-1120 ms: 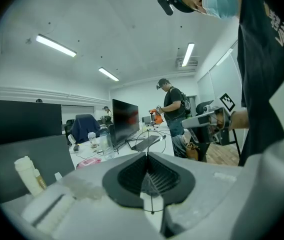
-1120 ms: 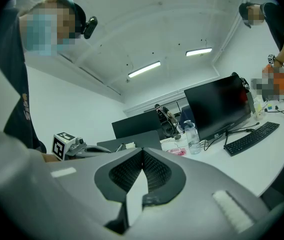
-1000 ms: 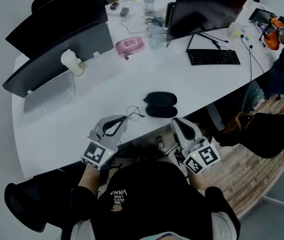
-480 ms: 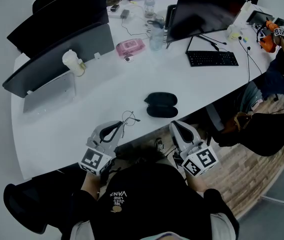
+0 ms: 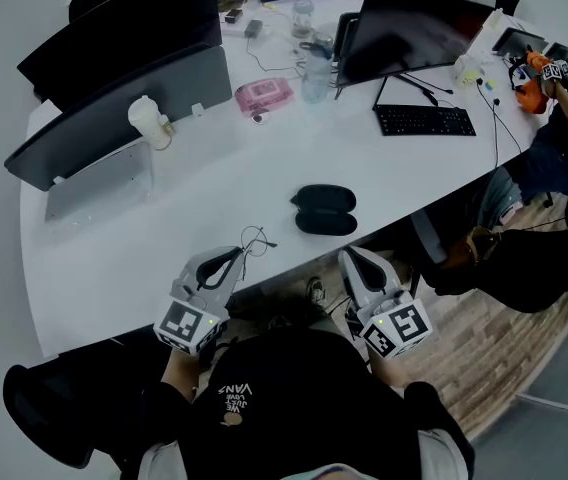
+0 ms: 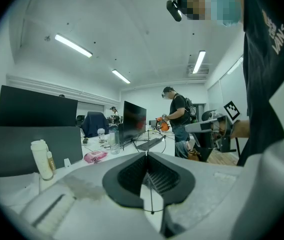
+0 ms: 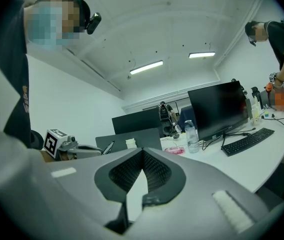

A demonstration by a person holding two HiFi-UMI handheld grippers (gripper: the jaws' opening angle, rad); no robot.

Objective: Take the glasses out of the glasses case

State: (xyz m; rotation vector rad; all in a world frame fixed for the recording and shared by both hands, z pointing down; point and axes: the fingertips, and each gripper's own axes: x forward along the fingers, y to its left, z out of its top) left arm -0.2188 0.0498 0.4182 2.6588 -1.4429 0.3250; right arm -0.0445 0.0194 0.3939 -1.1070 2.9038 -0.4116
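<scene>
Head view: white counter with a curved front edge and broad bare surface across its middle. The glasses case, a black, smooth oval, lies open as two rounded halves near the front edge; its dark inside cannot be read. The glasses, thin dark wire, sit outside the case, to its left and apart from it, just above the counter near the front edge. The left gripper, grey plastic with a square-marker cube, reaches over the edge, its jaws at the wire. The right gripper hangs just off the front edge, below the case and touching nothing. At the back stand dark monitors, a black keyboard, a pink pack, a white bottle and a clear bottle. Left gripper view: left gripper with ribbed black pads clenched on a thin wire of the glasses, which runs down between them; the white bottle and pink pack lie beyond. Right gripper view: right gripper with ribbed pads pressed together at the tips and nothing between them; the keyboard and clear bottle stand on the counter to the right.
</scene>
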